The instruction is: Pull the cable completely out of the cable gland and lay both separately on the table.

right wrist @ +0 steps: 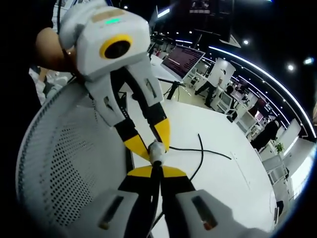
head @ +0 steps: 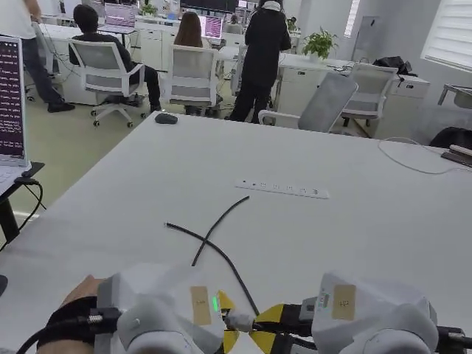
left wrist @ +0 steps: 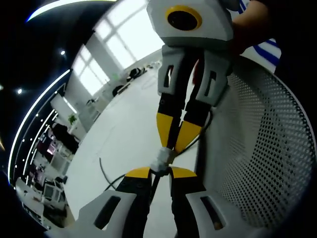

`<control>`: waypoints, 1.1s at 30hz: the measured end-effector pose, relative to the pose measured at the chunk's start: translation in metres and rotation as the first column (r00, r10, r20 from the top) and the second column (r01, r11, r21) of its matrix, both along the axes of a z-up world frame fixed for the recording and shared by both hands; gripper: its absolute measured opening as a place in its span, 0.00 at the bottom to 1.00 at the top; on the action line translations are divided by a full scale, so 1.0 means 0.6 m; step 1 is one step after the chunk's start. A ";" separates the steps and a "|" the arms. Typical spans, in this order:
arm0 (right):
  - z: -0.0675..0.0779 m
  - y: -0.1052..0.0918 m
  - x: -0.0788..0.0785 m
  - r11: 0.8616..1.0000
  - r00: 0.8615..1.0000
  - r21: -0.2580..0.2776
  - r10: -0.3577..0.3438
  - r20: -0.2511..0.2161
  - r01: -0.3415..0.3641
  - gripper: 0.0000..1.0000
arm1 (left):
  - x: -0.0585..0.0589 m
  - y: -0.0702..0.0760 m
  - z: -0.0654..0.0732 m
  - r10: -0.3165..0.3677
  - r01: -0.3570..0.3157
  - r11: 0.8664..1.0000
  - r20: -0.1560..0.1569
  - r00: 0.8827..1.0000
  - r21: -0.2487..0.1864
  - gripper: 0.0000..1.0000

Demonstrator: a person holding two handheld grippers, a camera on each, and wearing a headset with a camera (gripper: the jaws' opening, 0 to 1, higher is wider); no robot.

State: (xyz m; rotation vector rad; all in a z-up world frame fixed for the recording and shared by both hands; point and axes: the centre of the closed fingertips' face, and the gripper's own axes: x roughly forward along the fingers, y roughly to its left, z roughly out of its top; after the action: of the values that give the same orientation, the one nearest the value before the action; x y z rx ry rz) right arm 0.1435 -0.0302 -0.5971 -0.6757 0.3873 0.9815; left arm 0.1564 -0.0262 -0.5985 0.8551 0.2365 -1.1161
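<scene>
A small white cable gland (head: pixel 238 319) hangs just above the near edge of the white table (head: pixel 354 236), between my two grippers, which face each other tip to tip. My left gripper (head: pixel 227 321) is shut on the gland (left wrist: pixel 161 158). My right gripper (head: pixel 265 328) meets it from the other side. In the right gripper view, the right gripper (right wrist: pixel 152 171) is shut on the black cable (right wrist: pixel 154 196) just behind the gland (right wrist: pixel 156 148). The cable (head: pixel 221 258) trails from the gland away across the table.
A second black cable (head: pixel 221 221) crosses the first one on the table. Farther back lie a flush socket strip (head: pixel 284 189), a mouse (head: pixel 166 118) and a white lead (head: pixel 413 158). A laptop (head: pixel 11 103) stands at the left. A white mesh chair back (left wrist: pixel 257 148) is close beside the grippers.
</scene>
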 end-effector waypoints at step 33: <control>0.002 -0.018 0.018 0.998 0.998 -0.006 -0.058 0.026 0.058 0.03 | 0.020 0.013 -0.001 0.069 -0.069 0.998 0.004 0.998 -0.008 0.16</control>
State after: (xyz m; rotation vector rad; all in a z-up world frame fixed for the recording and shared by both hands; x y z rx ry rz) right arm 0.1541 -0.0409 -0.5961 -0.6787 0.3858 0.9161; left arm 0.1685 -0.0186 -0.5988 0.8364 0.2566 -1.0503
